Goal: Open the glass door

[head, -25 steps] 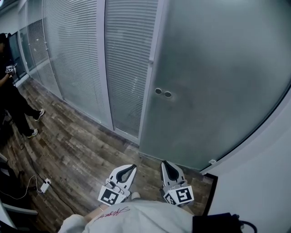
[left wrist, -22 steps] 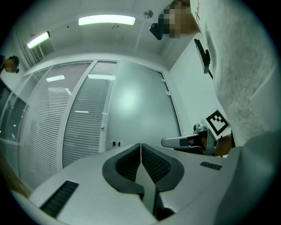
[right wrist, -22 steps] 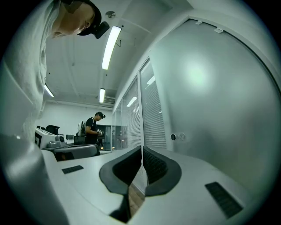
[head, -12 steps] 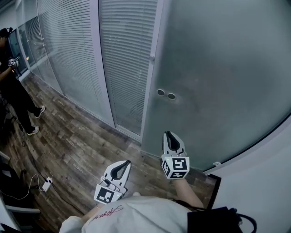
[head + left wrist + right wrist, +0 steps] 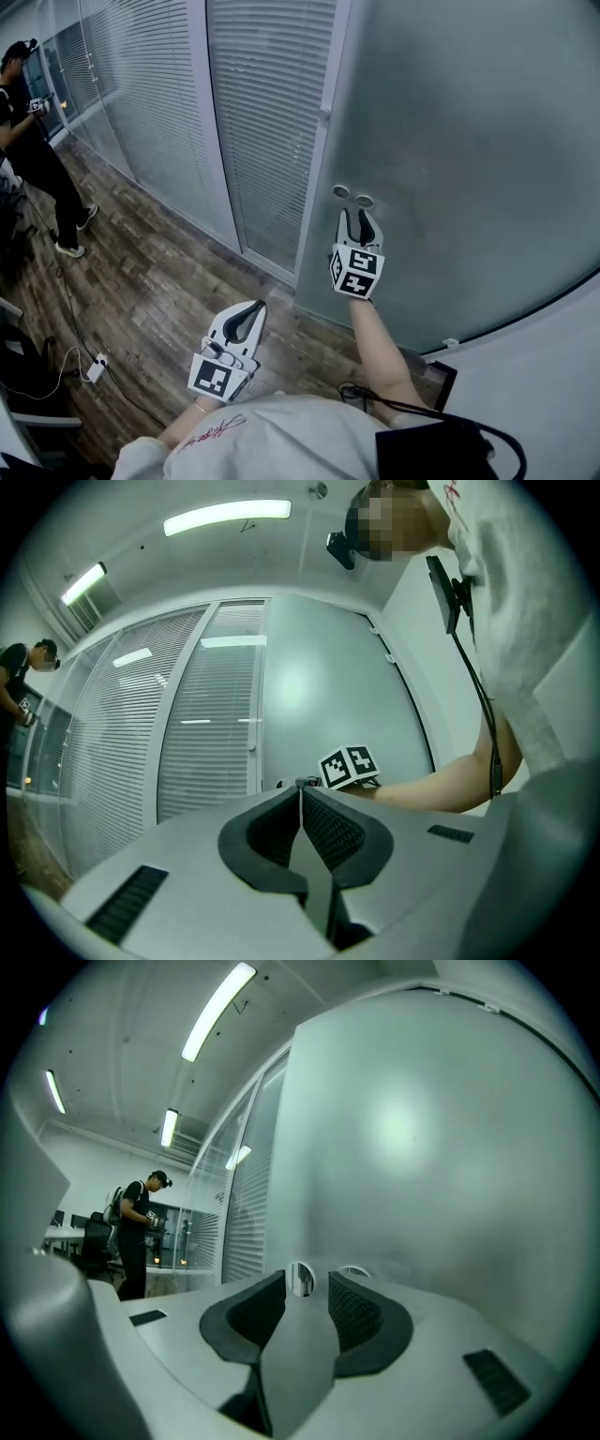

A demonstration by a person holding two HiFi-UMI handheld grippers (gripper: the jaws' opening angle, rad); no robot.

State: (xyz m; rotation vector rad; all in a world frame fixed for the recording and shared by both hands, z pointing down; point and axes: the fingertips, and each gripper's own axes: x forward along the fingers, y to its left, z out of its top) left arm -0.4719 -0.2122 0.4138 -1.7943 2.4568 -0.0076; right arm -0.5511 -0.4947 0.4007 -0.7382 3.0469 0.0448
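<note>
The frosted glass door (image 5: 469,141) fills the right of the head view, with two round metal discs (image 5: 353,196) near its left edge. My right gripper (image 5: 359,214) is held out level with its tips just below those discs. Its jaws have just been opening and stand apart with nothing between the pads. In the right gripper view (image 5: 307,1284) one disc (image 5: 301,1279) shows through the gap, just beyond the tips. My left gripper (image 5: 253,309) hangs lower and further from the door, shut and empty (image 5: 301,786).
Glass partitions with slatted blinds (image 5: 267,112) run to the left of the door. A person (image 5: 33,122) stands far left on the wooden floor (image 5: 159,281). A power strip and cable (image 5: 94,371) lie at lower left. A white wall (image 5: 553,375) borders the door's right.
My right gripper has travelled forward and up to the door's discs, and its jaws have parted. The left gripper has moved a little forward, still shut.
</note>
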